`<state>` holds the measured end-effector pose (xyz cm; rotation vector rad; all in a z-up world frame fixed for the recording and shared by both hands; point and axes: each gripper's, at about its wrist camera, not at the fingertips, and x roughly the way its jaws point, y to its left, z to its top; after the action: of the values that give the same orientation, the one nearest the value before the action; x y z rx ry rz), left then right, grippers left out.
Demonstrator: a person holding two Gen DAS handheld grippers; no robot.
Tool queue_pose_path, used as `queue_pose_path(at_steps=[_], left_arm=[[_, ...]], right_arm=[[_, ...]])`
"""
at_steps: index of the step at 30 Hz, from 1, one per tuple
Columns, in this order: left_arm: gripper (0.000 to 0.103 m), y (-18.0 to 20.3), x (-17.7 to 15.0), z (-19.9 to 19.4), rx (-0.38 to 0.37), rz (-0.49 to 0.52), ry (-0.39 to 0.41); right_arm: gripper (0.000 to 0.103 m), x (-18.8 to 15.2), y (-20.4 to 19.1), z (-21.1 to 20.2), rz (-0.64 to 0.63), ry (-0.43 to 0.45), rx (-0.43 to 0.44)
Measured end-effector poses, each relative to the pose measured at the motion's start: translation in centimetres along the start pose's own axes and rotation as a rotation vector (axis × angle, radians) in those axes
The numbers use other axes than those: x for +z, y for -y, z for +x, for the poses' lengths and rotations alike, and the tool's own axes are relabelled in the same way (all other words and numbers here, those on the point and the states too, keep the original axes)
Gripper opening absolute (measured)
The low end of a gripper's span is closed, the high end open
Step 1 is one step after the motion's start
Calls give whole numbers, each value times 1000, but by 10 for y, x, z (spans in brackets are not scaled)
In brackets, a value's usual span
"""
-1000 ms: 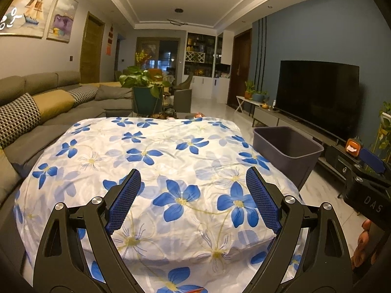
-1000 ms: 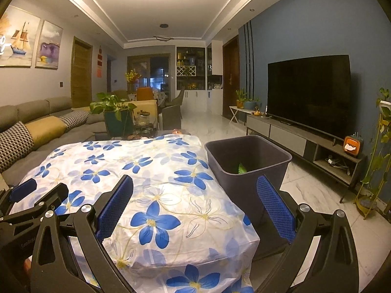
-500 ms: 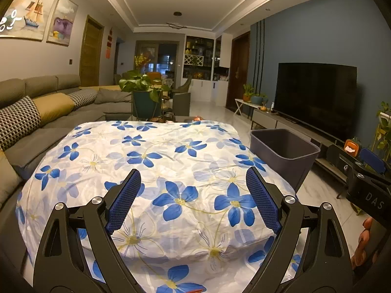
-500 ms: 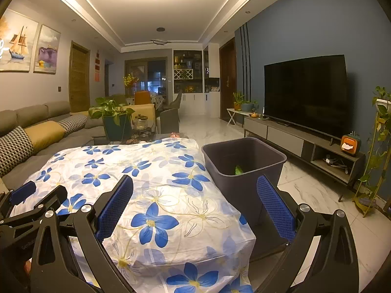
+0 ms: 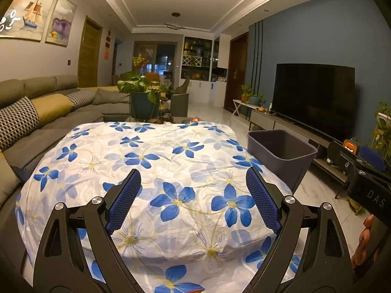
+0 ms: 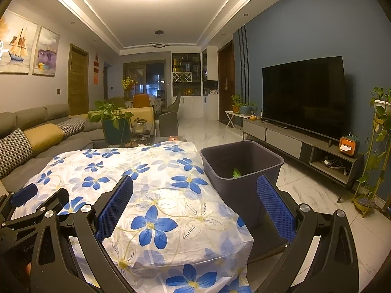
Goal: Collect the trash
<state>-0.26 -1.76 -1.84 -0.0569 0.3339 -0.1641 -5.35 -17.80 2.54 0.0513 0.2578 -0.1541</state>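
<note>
Where bin [image 6: 244, 168] wall hides it | green scrap [image 6: 236, 172] half-seen

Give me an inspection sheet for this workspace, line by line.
Surface: floral cloth covers the table; no trash visible on it.
Job's things: grey bin stands on the floor beside the table, a green item inside.
Clutter: nothing seen.
Grippers: left gripper open, empty; right gripper open, empty.
Cables: wires on the TV stand shelf.
Surroundings: sofa, television, potted plants.
</note>
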Motion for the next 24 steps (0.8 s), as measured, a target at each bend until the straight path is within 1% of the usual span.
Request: queue_pose_path(at_steps=[24], left_arm=[[86,5,4,-2,-13,6,6]], right_arm=[[97,6,0,-3,9,9,1]])
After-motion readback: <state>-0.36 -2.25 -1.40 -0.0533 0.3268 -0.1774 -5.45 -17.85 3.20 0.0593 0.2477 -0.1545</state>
